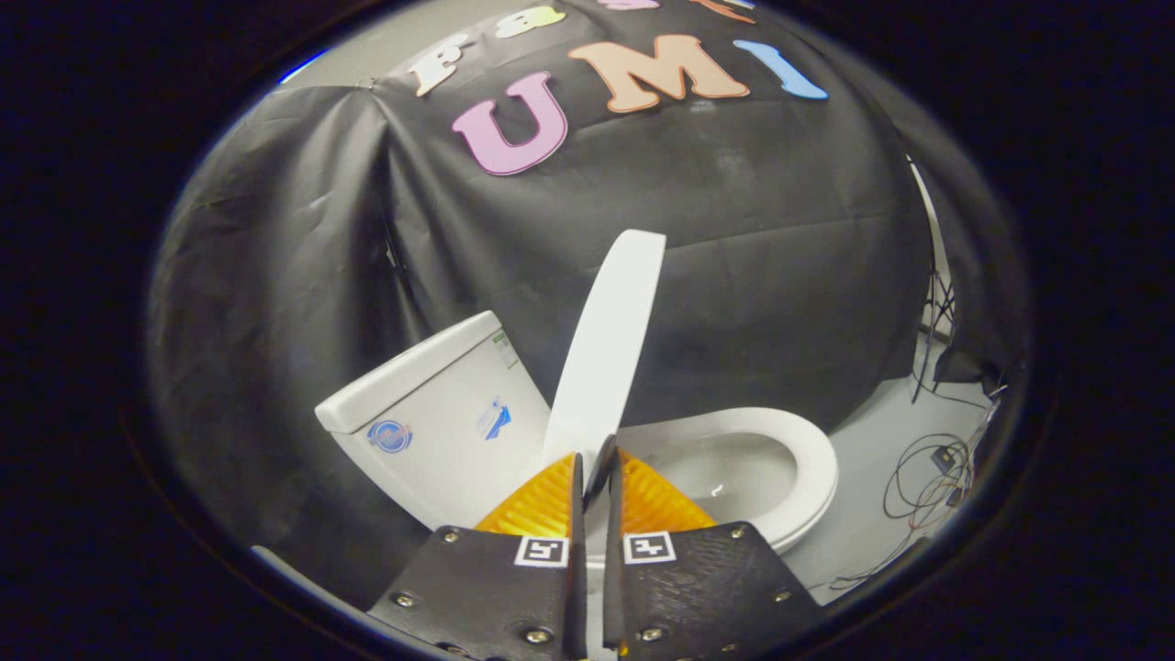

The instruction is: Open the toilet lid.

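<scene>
Lid [608, 344] stands nearly upright over the seat [808, 464], beside the tank [441, 404]; the tongs [597, 473] are pinched narrow on its lower edge, orange fingers [542, 500] either side.

tank [441, 418] stickers: too small to read | gripper [595, 477] pads: square coded markers

I count one toilet [698, 477] with one raised lid [606, 349] and one tank [431, 422], my two orange fingers [542, 500], and several loose cables [927, 477] at the far right.
</scene>
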